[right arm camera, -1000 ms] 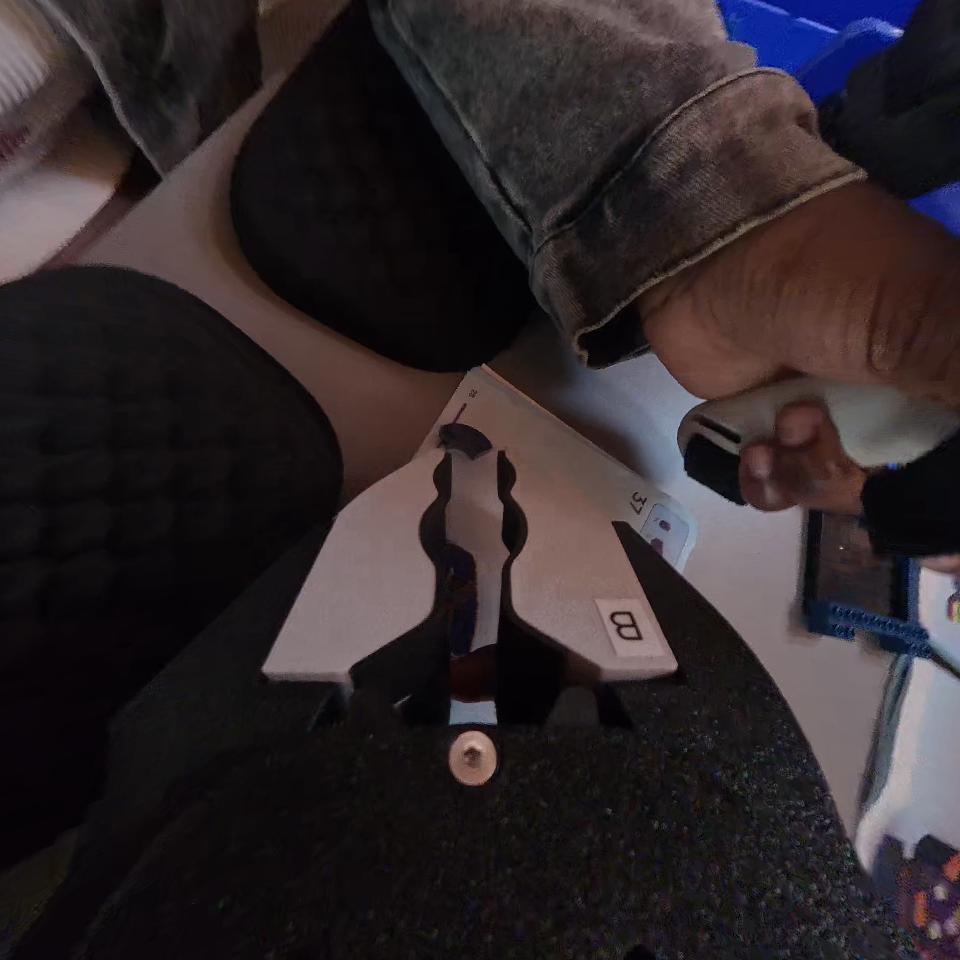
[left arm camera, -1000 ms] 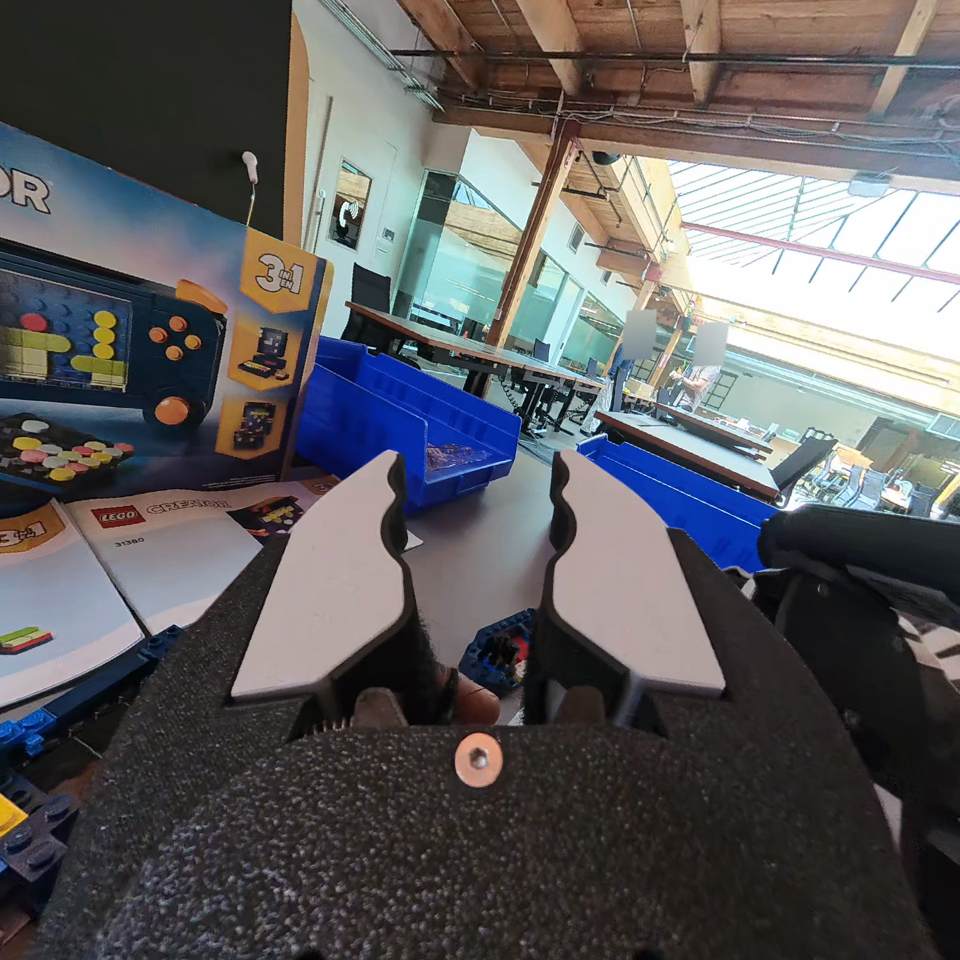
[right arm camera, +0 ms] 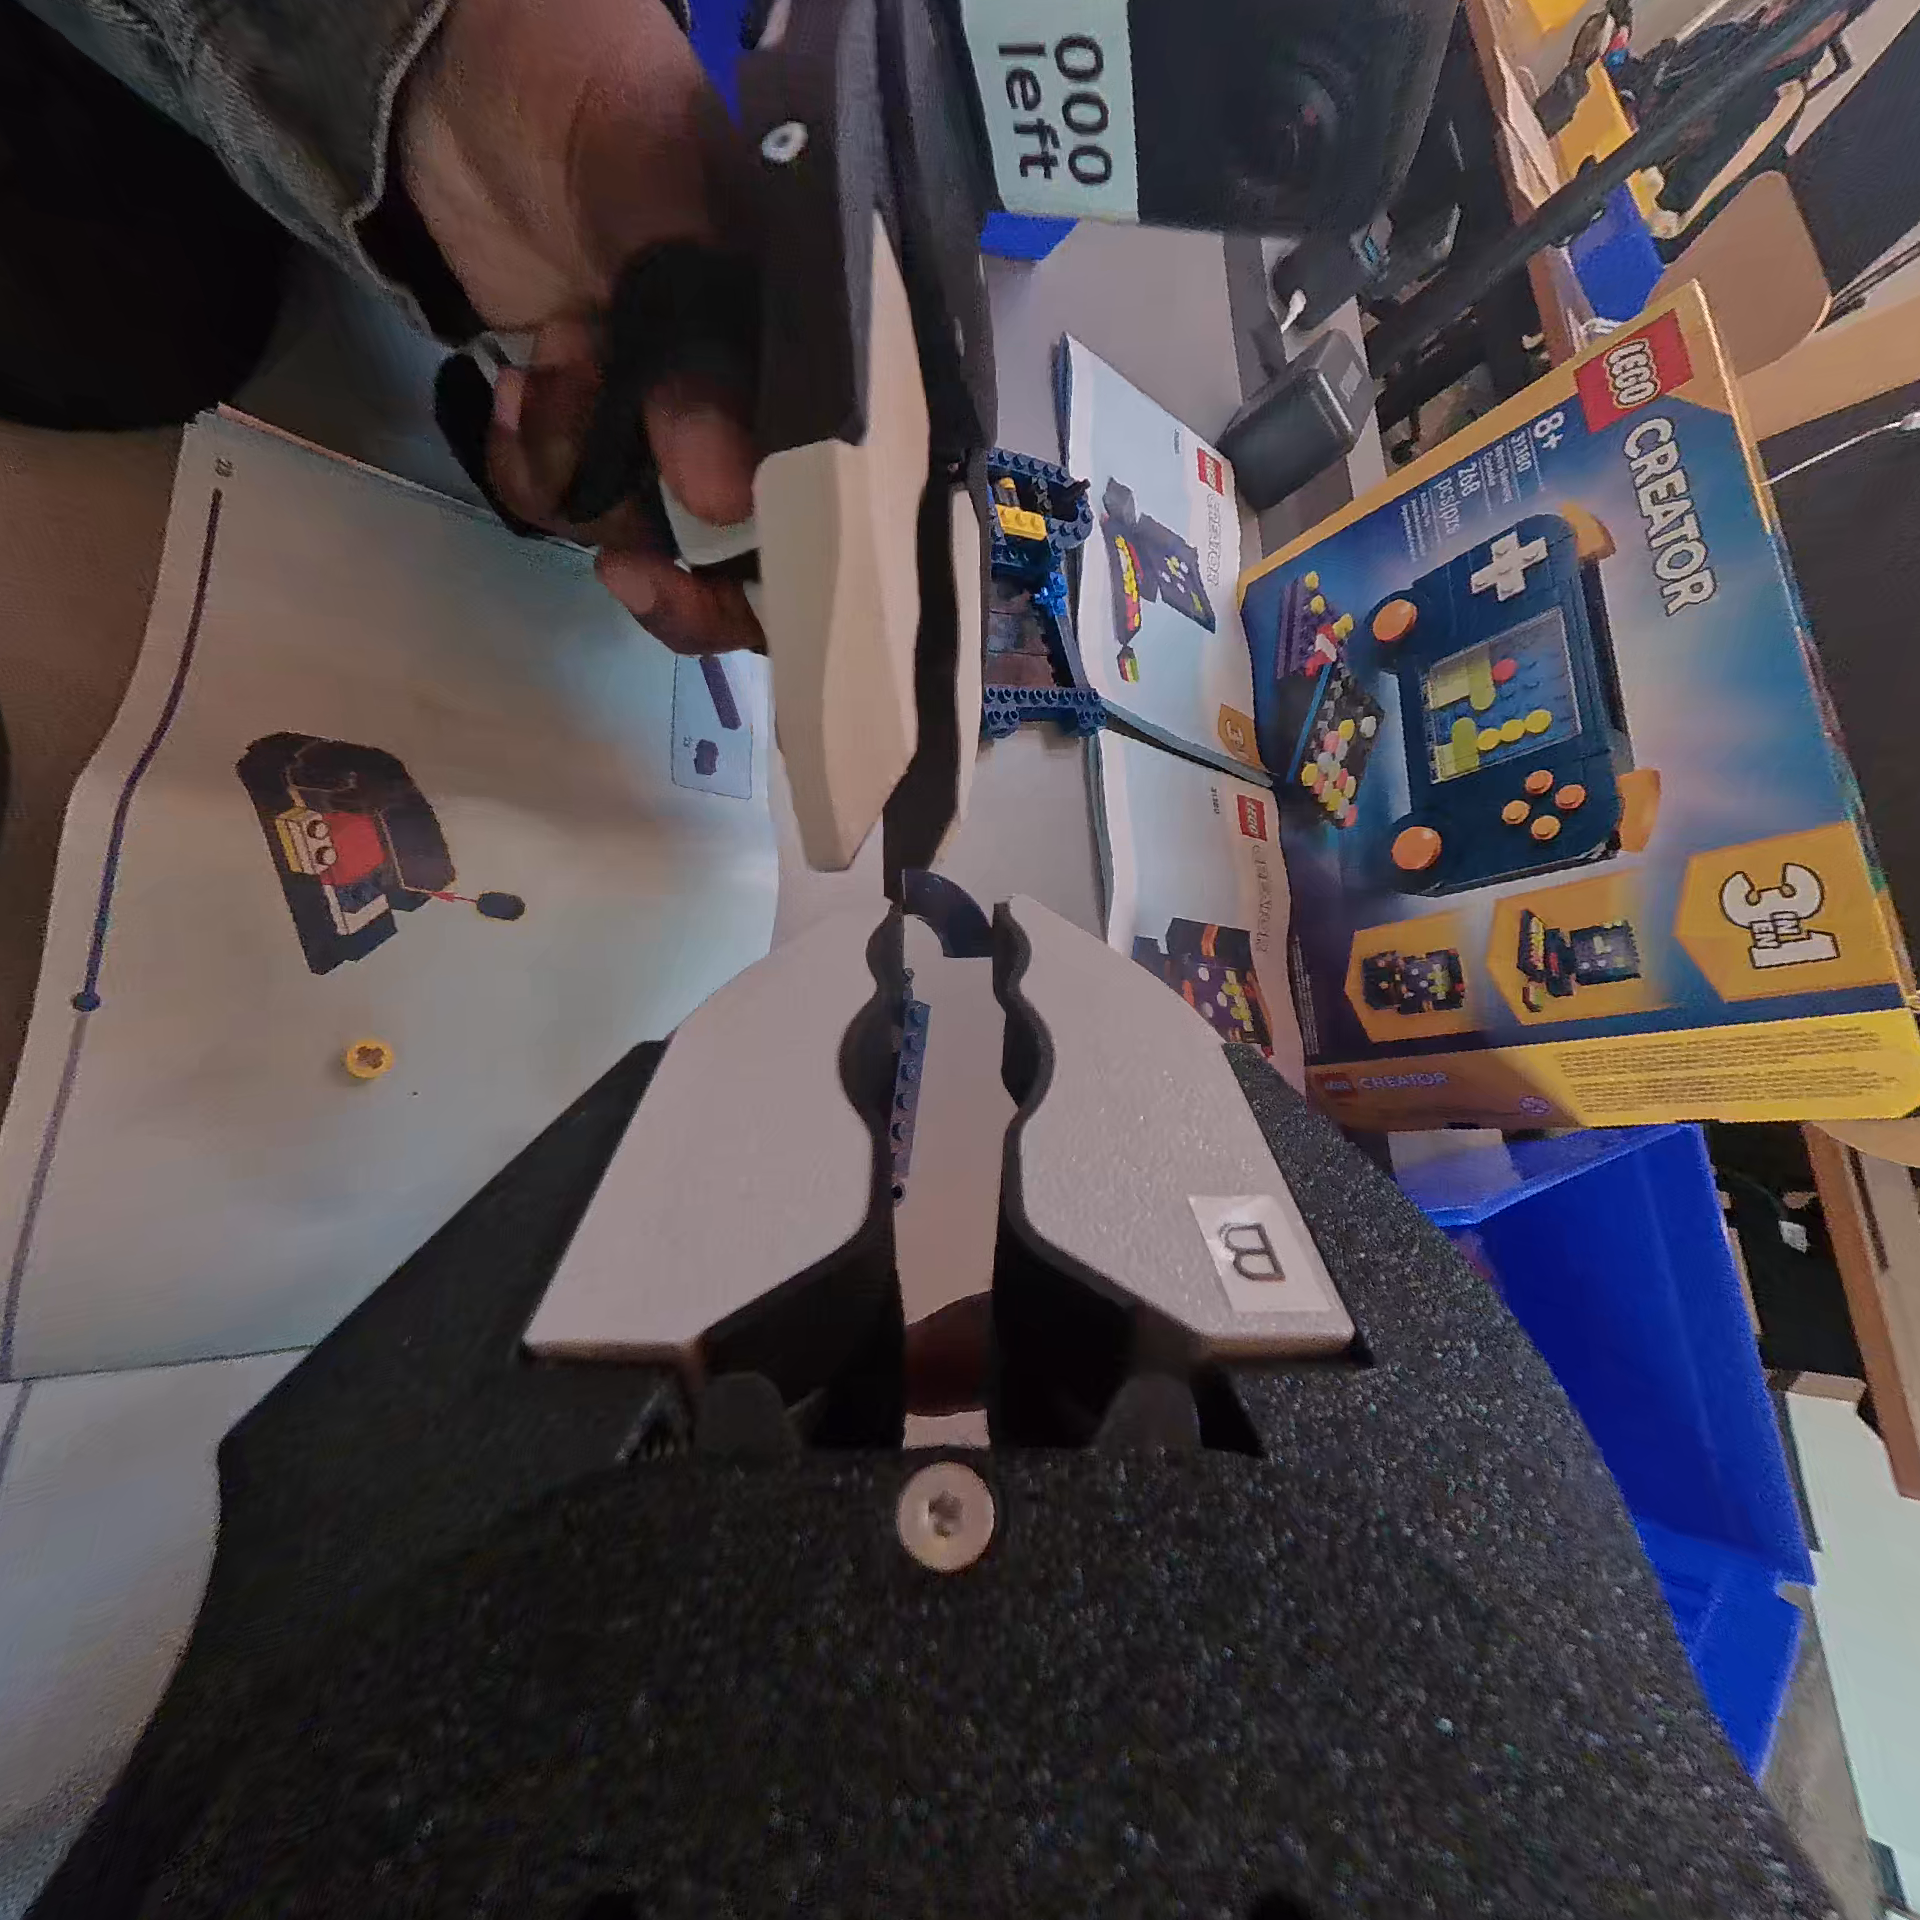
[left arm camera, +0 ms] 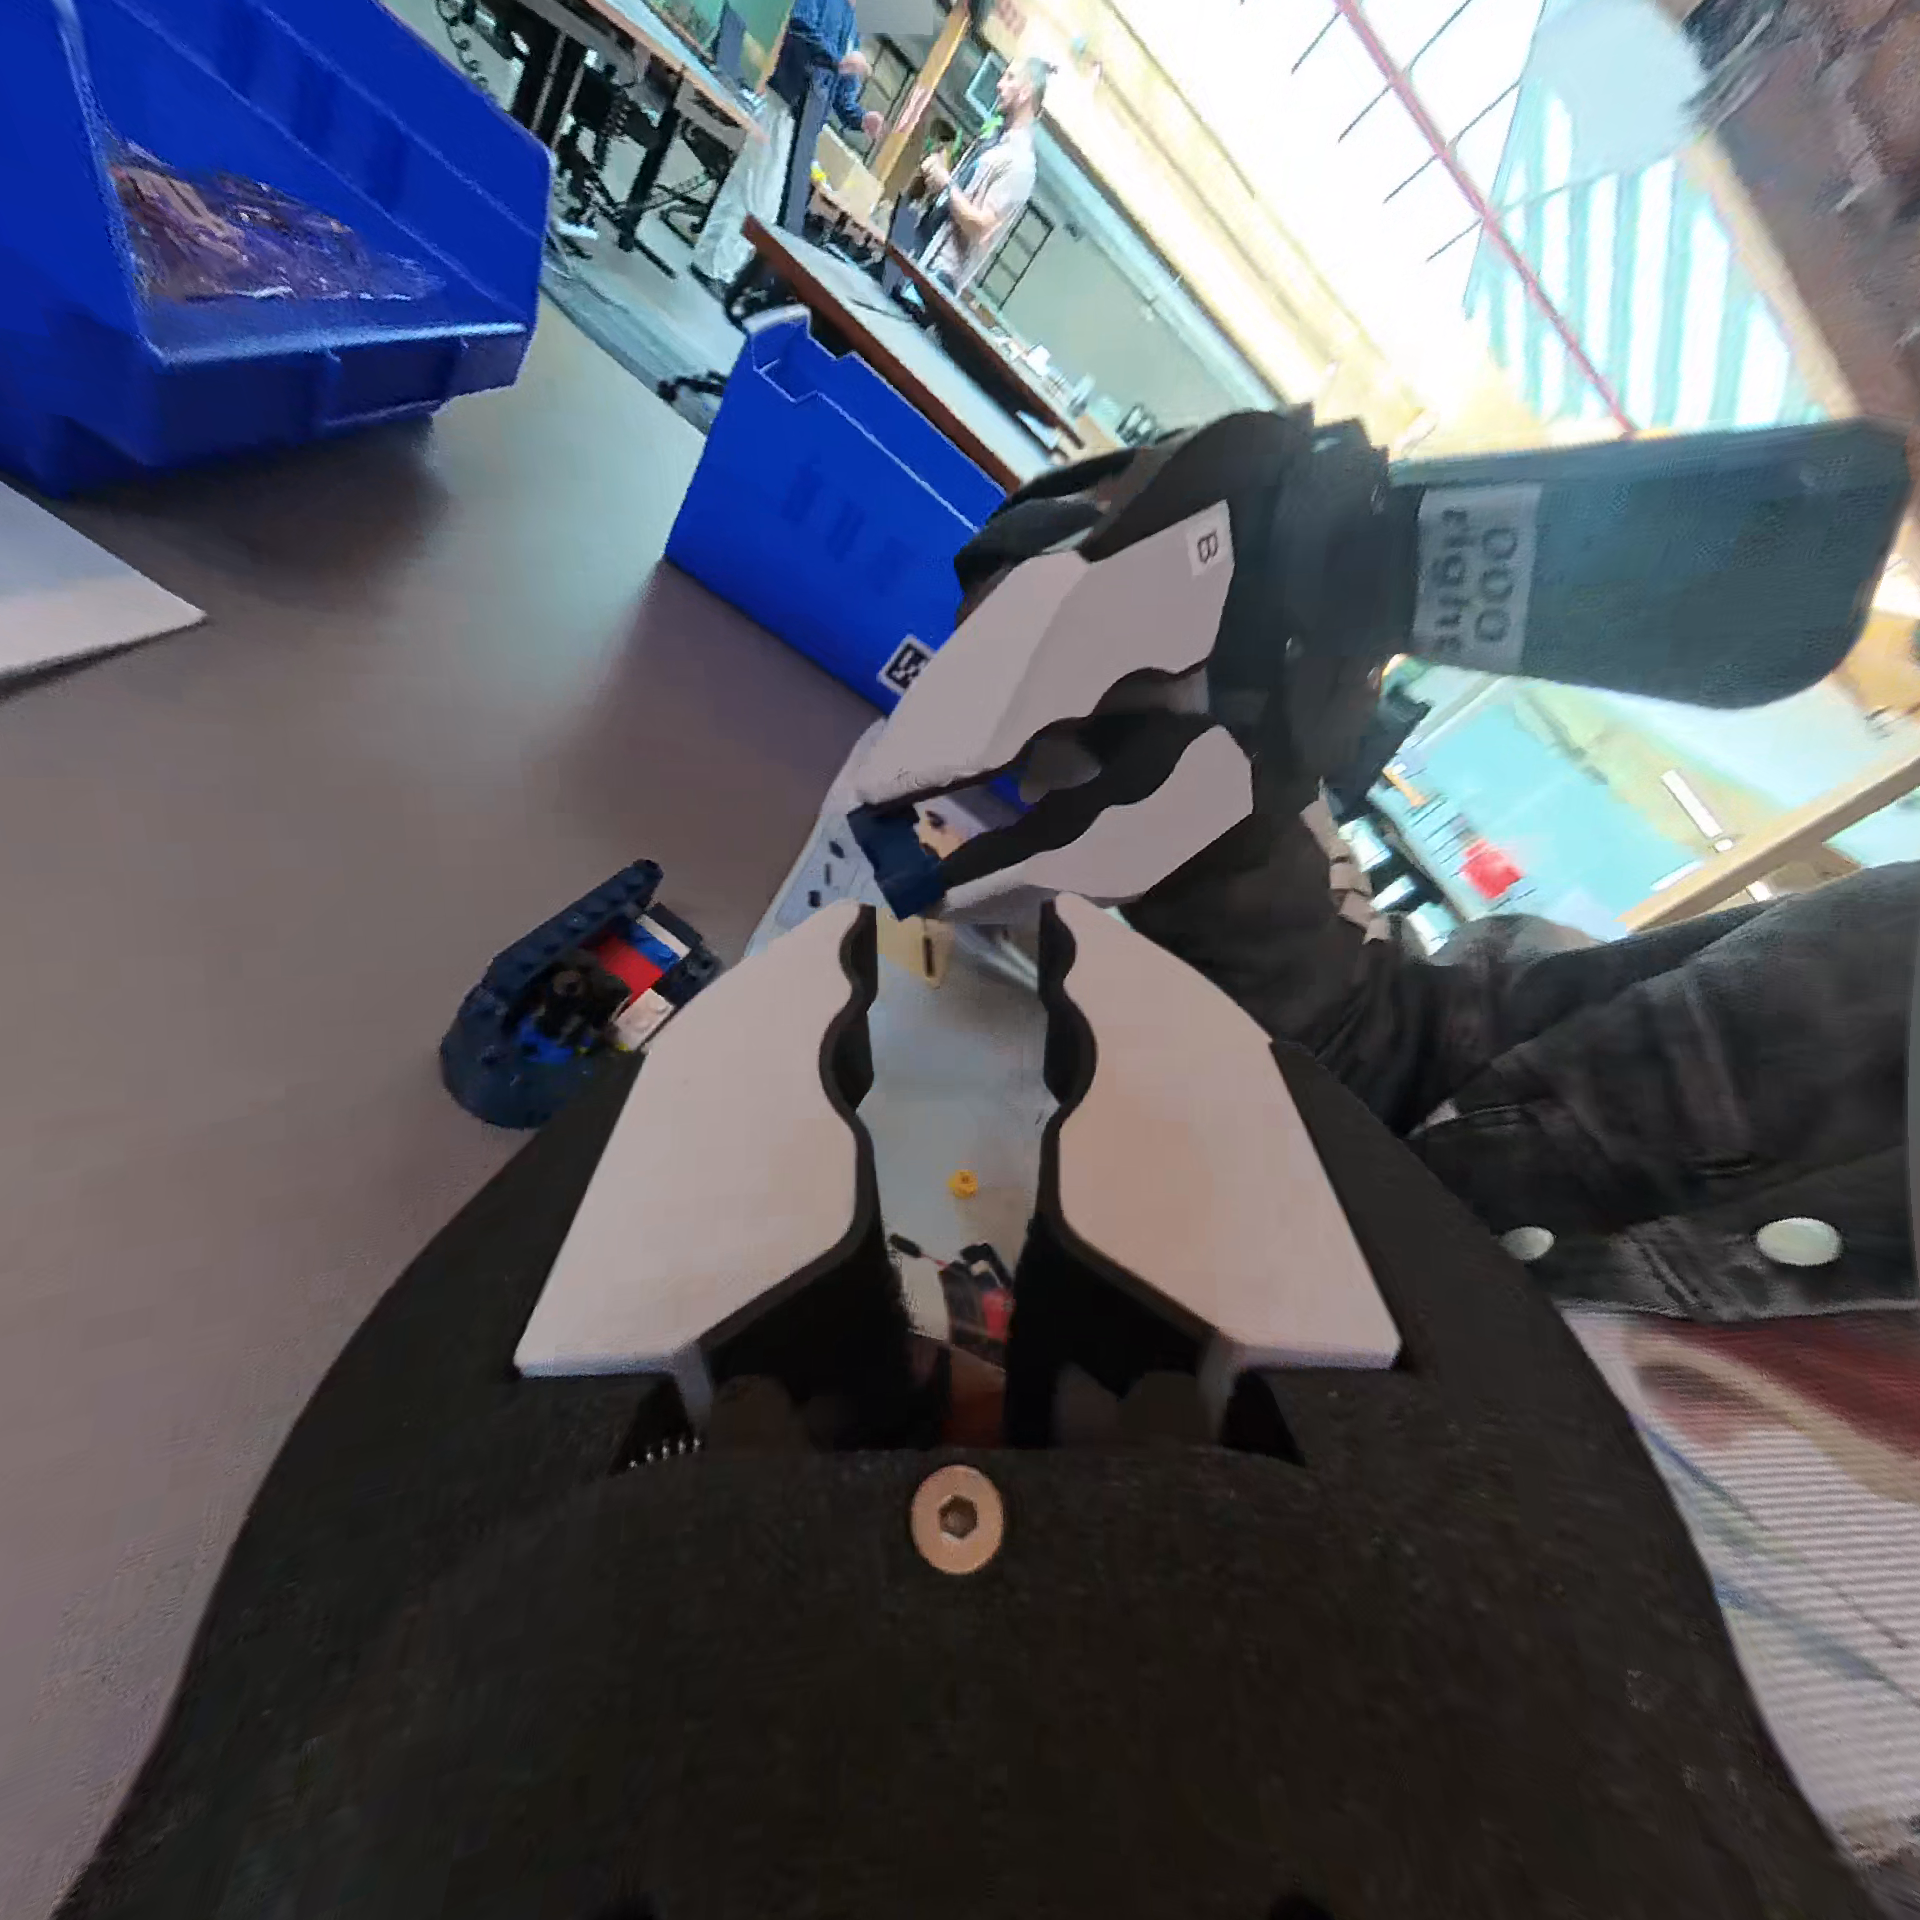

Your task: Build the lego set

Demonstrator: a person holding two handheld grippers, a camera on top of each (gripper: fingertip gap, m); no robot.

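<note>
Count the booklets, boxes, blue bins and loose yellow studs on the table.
Booklets: 3, one open, two closed
Box: 1
Blue bins: 2
Yellow studs: 1
Total: 7

A grey-brown table (left arm camera: 343, 790) carries it all. In the left wrist view, a blue bin (left arm camera: 260, 260) sits upper left, a second blue bin (left arm camera: 831, 540) near centre, and a dark-blue brick build (left arm camera: 571, 997) lies left of centre. In the right wrist view, an open instruction booklet (right arm camera: 416, 1091) spreads across the left with a small yellow stud (right arm camera: 369, 1058) on it; closed booklets (right arm camera: 1153, 582) lie centre-right, and a toy box (right arm camera: 1579, 748) stands at right.
</note>
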